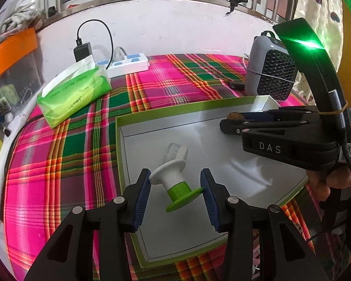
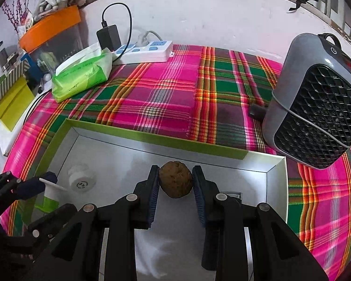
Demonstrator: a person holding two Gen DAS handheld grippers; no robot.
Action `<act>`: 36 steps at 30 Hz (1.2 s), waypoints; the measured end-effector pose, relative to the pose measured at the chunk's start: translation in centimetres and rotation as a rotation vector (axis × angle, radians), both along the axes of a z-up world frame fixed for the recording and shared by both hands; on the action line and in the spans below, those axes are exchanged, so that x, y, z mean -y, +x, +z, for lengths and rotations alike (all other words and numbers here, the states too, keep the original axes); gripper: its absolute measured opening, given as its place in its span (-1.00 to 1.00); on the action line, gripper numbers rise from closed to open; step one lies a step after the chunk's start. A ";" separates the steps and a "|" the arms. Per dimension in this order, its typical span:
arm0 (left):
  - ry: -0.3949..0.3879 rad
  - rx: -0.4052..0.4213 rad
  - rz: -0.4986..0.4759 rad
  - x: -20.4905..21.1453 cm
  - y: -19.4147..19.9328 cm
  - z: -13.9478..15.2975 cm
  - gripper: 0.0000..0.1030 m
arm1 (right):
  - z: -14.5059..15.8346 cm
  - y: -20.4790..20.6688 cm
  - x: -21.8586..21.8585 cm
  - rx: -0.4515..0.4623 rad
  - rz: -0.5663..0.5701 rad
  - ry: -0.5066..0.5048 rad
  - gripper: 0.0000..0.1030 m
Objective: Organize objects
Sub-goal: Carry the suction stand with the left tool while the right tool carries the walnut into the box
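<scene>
My left gripper (image 1: 176,177) is shut on a white-and-green spool (image 1: 173,182), one pad on the white flange and one on the green flange. The spool hangs just above a shallow box (image 1: 119,154) with a green rim and a shiny silver floor that mirrors it. My right gripper (image 2: 175,171) is shut on a rough brown ball (image 2: 175,182) over the same box (image 2: 152,138), near its far right corner. In the left wrist view the right gripper (image 1: 229,120) and the ball (image 1: 236,116) come in from the right. The right wrist view has the left gripper (image 2: 56,192) and spool (image 2: 49,195) at the lower left.
The box lies on a pink and green plaid cloth (image 1: 166,82). A green tissue pack (image 1: 74,93) and a white power strip (image 1: 128,64) with a charger sit at the back left. A grey heater (image 1: 271,70) stands back right. A hand (image 1: 334,182) holds the right gripper.
</scene>
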State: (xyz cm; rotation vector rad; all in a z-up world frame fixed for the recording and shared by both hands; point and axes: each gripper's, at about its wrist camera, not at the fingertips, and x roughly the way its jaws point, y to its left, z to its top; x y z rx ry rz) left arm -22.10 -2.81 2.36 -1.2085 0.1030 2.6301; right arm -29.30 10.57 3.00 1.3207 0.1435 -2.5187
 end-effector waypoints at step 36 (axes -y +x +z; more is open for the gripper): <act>-0.016 -0.003 -0.001 -0.1 0.0 -0.1 -0.18 | -0.2 -0.2 0.4 0.000 0.000 0.017 -0.36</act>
